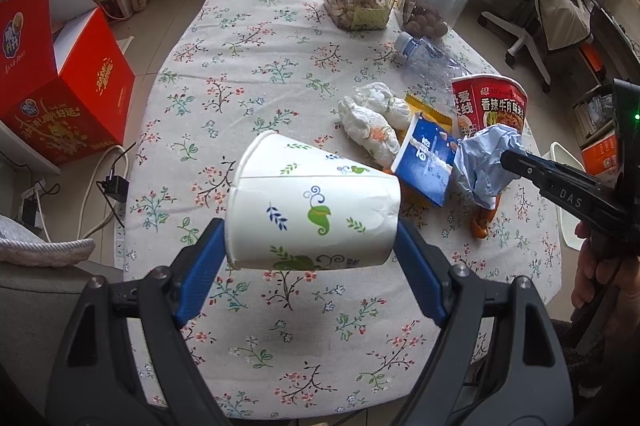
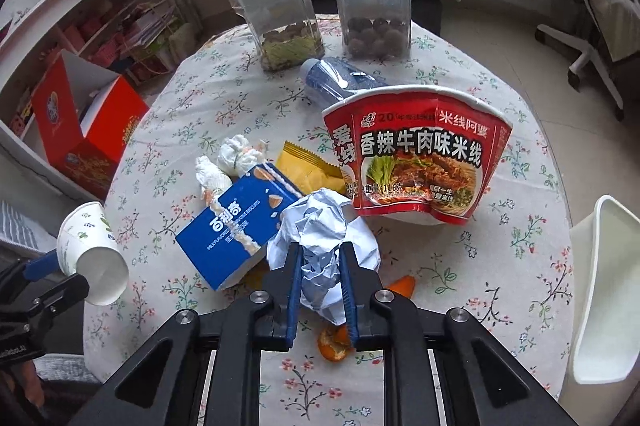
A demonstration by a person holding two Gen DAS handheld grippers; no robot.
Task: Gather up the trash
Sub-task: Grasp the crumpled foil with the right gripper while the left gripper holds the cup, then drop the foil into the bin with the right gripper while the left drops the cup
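Observation:
My left gripper (image 1: 310, 230) is shut on a white paper cup (image 1: 312, 203) with leaf prints, held on its side above the floral table; it also shows in the right wrist view (image 2: 90, 252). My right gripper (image 2: 320, 250) is shut on a crumpled white paper ball (image 2: 316, 226), also seen in the left wrist view (image 1: 486, 161). On the table lie a blue biscuit box (image 2: 236, 226), crumpled tissues (image 2: 232, 161), a yellow wrapper (image 2: 306, 165), a red noodle bowl (image 2: 416, 153), a crushed plastic bottle (image 2: 332, 77) and orange peel (image 2: 334, 340).
Two clear jars with black lids (image 2: 276, 21) (image 2: 372, 1) stand at the table's far side. A white bin (image 2: 604, 286) stands off the right edge. An open red carton (image 1: 68, 85) sits on the floor to the left. An office chair (image 1: 536, 5) stands far right.

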